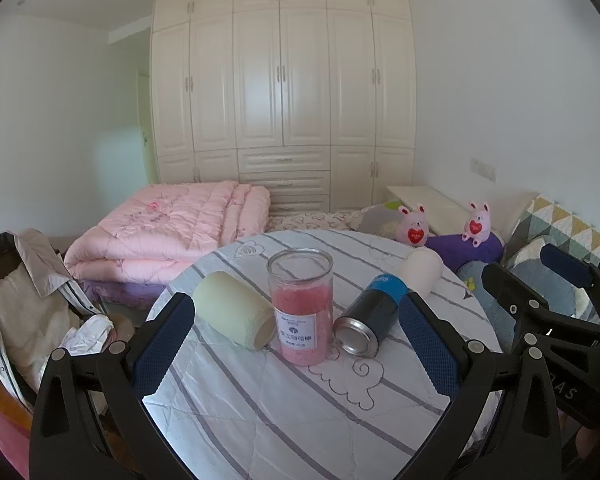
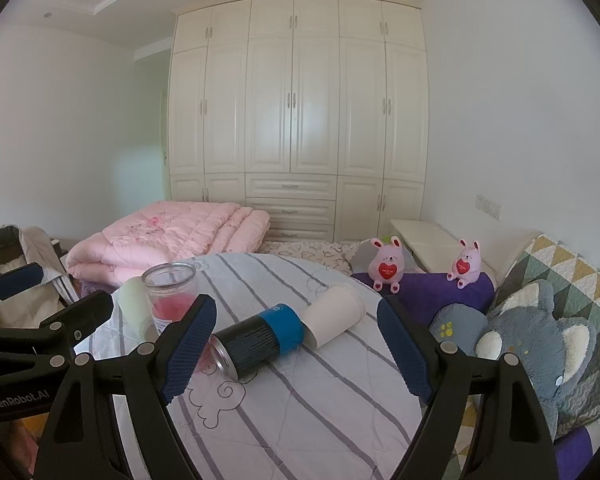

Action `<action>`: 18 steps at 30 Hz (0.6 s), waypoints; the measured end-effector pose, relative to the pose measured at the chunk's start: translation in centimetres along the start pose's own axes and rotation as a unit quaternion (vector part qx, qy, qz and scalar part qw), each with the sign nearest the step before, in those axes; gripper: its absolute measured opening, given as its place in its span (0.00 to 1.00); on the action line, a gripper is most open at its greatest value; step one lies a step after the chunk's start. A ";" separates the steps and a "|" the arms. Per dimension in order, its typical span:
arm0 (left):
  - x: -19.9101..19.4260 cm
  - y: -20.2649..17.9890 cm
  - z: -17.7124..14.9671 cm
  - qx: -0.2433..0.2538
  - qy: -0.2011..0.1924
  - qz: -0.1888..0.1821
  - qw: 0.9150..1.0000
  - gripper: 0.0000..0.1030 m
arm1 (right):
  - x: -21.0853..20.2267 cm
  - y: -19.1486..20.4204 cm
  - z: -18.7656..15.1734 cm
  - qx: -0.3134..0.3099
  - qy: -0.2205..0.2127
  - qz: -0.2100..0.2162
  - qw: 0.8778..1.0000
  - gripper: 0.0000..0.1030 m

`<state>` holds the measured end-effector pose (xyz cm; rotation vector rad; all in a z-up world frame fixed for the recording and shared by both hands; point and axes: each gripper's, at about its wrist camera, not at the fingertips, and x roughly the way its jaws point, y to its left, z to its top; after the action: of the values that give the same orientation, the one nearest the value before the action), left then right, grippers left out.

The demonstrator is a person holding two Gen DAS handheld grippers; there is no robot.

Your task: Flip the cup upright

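A round table (image 1: 284, 412) with a striped white cover holds three cups lying on their sides. A pale green cup (image 1: 232, 310) lies at the left, also in the right wrist view (image 2: 134, 308). A dark cup with a blue band (image 1: 370, 314) lies in the middle (image 2: 256, 338). A white cup (image 1: 422, 270) lies behind it (image 2: 334, 314). My left gripper (image 1: 296, 324) is open and empty, above the table's near side. My right gripper (image 2: 296, 344) is open and empty, its fingers either side of the dark cup, short of it.
A clear jar of pink grains (image 1: 302, 306) stands upright between the green and dark cups. Behind the table is a bed with a folded pink quilt (image 1: 168, 228), two pink plush rabbits (image 2: 386, 266) and cushions at the right. A jacket on a chair (image 1: 24, 300) is at the left.
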<state>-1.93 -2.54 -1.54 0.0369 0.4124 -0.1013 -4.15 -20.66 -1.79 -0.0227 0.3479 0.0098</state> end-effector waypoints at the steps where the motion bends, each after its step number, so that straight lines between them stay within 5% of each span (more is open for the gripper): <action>1: 0.1 0.1 0.1 0.001 -0.001 0.001 1.000 1.00 | -0.1 0.0 0.0 0.000 -0.002 0.000 1.000 0.81; 18: 1.0 0.4 0.2 0.002 -0.002 -0.002 1.000 1.00 | 1.2 -0.3 0.5 -0.001 0.010 -0.001 1.000 0.81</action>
<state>-0.86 -2.25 -1.72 0.0392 0.4084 -0.1059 -2.86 -20.89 -1.75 -0.0245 0.3682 0.0076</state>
